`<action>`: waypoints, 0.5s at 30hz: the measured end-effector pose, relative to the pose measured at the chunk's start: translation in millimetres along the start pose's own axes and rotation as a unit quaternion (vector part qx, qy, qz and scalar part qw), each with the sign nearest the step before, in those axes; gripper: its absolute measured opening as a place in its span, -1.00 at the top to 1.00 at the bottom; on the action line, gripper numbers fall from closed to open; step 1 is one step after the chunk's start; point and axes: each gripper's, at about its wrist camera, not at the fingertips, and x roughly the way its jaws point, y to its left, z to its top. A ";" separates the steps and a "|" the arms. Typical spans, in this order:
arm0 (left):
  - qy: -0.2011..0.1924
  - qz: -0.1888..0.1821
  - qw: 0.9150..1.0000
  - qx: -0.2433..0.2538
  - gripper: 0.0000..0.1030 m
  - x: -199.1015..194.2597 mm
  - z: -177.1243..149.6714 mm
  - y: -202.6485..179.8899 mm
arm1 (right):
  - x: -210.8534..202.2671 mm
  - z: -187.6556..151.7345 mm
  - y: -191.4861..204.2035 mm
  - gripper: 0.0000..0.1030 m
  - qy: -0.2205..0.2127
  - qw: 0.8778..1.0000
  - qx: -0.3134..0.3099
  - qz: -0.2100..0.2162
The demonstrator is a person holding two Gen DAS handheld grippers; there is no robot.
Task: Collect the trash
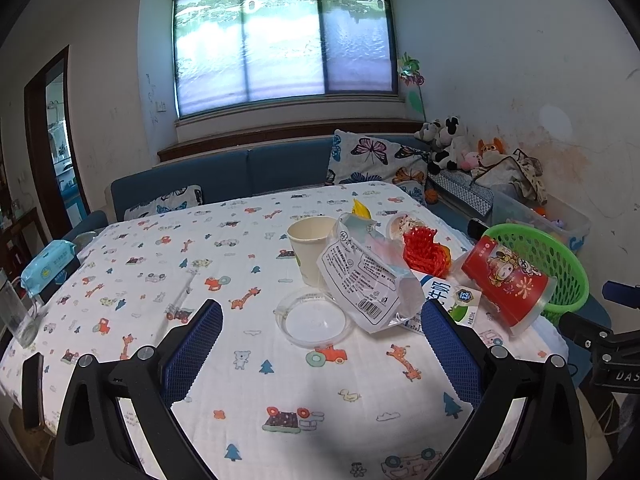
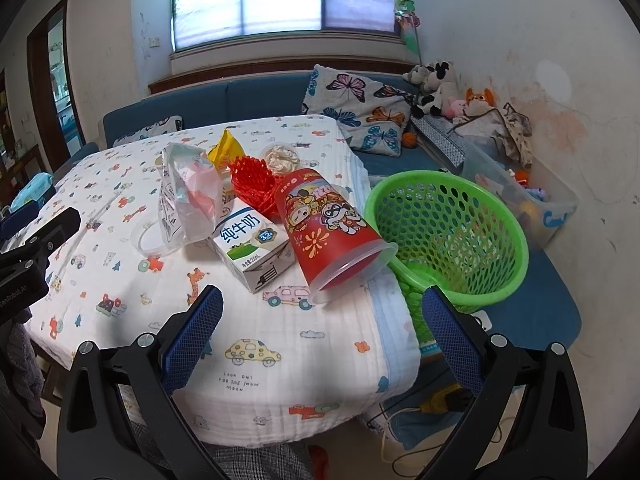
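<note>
Trash pile (image 2: 256,216) beside green basket (image 2: 452,232)

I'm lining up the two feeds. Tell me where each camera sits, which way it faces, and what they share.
Left wrist: on the left gripper, over the table's near side, facing the window; looks at the paper cup, clear lid and plastic bag; its open fingers show.
Right wrist: on the right gripper, near the table corner, facing the basket; its open fingers show.
Shared: red cup, milk carton, basket, bag, window.
</note>
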 end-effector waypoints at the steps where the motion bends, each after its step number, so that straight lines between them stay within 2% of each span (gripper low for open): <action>1: 0.000 0.000 1.000 0.000 -0.88 0.2 0.0 -0.1 | 0.9 0.2 -0.3 -0.91 0.000 1.000 -0.001 -0.001; 15: 0.003 -0.005 1.000 -0.002 -0.88 3.8 -0.2 -1.4 | 13.7 9.2 -5.5 -0.91 0.005 1.000 -0.012 -0.004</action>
